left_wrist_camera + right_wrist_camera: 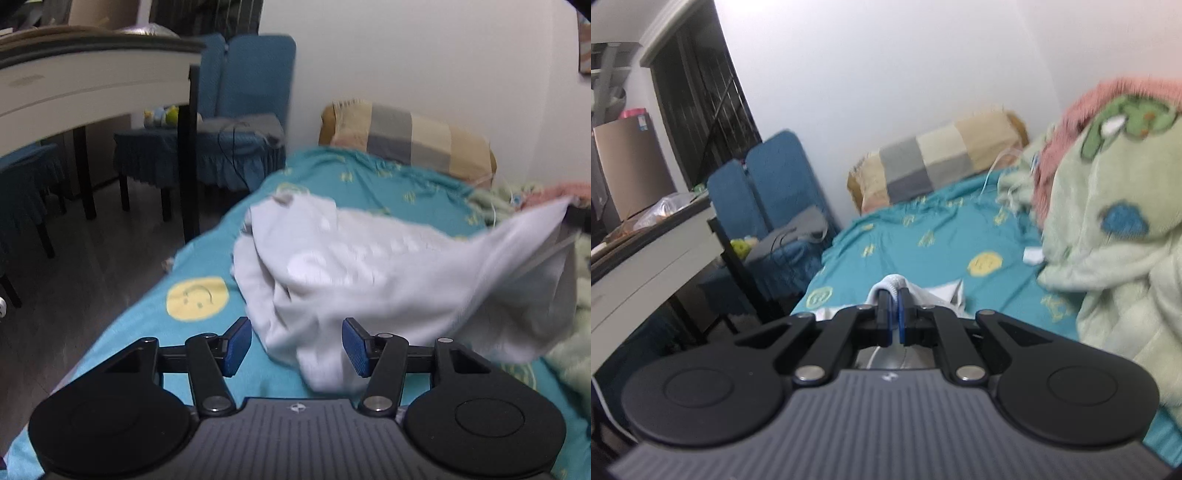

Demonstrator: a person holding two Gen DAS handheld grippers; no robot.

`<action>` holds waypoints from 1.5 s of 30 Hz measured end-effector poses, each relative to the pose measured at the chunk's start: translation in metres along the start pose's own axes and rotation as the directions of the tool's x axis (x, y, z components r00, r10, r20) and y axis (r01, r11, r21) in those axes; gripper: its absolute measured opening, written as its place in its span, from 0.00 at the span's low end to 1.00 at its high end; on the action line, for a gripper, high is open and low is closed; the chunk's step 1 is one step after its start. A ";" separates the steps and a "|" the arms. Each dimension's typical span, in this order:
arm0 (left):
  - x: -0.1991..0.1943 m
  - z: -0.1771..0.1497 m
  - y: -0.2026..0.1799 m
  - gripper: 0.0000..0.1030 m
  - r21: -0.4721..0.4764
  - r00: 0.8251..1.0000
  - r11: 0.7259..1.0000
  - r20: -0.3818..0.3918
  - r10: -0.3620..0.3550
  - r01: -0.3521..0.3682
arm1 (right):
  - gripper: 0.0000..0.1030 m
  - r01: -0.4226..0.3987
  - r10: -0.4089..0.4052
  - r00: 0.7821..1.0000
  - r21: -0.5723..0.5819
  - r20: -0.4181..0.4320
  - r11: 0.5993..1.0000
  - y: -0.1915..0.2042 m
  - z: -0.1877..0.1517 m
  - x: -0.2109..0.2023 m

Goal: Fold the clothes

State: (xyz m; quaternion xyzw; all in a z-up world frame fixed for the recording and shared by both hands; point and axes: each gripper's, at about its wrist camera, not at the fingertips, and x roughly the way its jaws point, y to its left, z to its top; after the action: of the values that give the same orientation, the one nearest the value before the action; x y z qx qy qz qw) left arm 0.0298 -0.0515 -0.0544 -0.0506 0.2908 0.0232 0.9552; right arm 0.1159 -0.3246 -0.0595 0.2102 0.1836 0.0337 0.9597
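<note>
A white garment [351, 269] lies bunched on the teal bed sheet [369, 181]. Its right corner is stretched up and away toward the right edge of the left wrist view, where a dark part of my right gripper [580, 218] shows. My left gripper [297, 347] is open just above the garment's near fold. That fold lies between the blue pads [238, 345], which do not pinch it. In the right wrist view my right gripper [894, 314] is shut on a white hem of the garment [892, 282], and the rest of the cloth hangs hidden below the fingers.
A checked pillow [406, 136] lies at the head of the bed. A fluffy green and pink blanket [1115, 229] is heaped along the right side. Left of the bed are dark floor [92, 266], a white table [74, 81] and blue-covered chairs [236, 110].
</note>
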 end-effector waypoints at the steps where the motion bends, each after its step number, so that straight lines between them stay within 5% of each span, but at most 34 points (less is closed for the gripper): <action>1: -0.003 0.002 -0.003 0.55 0.010 1.000 1.000 0.015 -0.016 0.016 | 0.06 -0.014 0.015 1.000 0.011 -0.014 1.000 -0.001 0.000 0.002; 10: -0.018 -0.014 -0.070 0.59 0.249 0.973 0.955 0.126 -0.195 0.159 | 0.06 -0.168 0.172 0.984 0.099 -0.041 0.981 0.003 0.000 -0.003; 15: 0.018 -0.025 -0.107 0.73 0.286 0.974 0.956 0.227 0.000 -0.067 | 0.06 -0.233 0.235 0.972 0.111 -0.012 0.966 0.012 0.003 -0.013; 17: 0.032 -0.021 -0.107 0.73 0.208 0.975 0.970 0.207 0.081 -0.125 | 0.06 -0.243 0.244 0.970 0.095 0.001 0.965 0.016 0.003 -0.018; 23: 0.024 -0.019 -0.078 0.74 0.016 0.973 0.981 0.135 0.189 -0.193 | 0.06 -0.154 0.153 0.988 0.049 0.034 0.987 0.016 -0.001 -0.023; 29: 0.009 -0.031 -0.066 0.73 0.002 0.974 0.975 0.043 0.224 -0.224 | 0.06 0.044 -0.045 0.998 -0.032 -0.042 0.999 0.011 -0.011 -0.003; 32: 0.020 -0.034 -0.048 0.65 -0.028 0.974 0.974 -0.030 0.225 -0.226 | 0.06 0.145 -0.160 0.973 -0.097 -0.170 0.985 0.006 -0.026 0.020; 36: 0.025 -0.024 -0.027 0.45 -0.113 0.980 0.974 -0.040 0.193 -0.197 | 0.07 0.176 -0.196 0.927 -0.092 -0.321 0.980 -0.008 -0.046 0.040; 40: 0.024 -0.011 -0.023 0.42 -0.141 0.984 0.974 0.003 0.177 -0.175 | 0.09 0.187 -0.207 0.905 -0.090 -0.372 0.978 -0.013 -0.059 0.046; 45: 0.035 -0.016 -0.023 0.43 -0.143 0.983 0.974 -0.070 0.169 -0.178 | 0.13 0.209 -0.229 0.876 -0.093 -0.424 0.974 -0.014 -0.073 0.055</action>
State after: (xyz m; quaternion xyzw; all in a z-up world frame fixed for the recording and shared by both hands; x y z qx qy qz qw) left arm 0.0519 -0.0759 -0.0856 -0.0966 0.3186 0.1267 0.9344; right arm 0.1405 -0.3011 -0.1455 0.1538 0.4132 -0.0251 0.8972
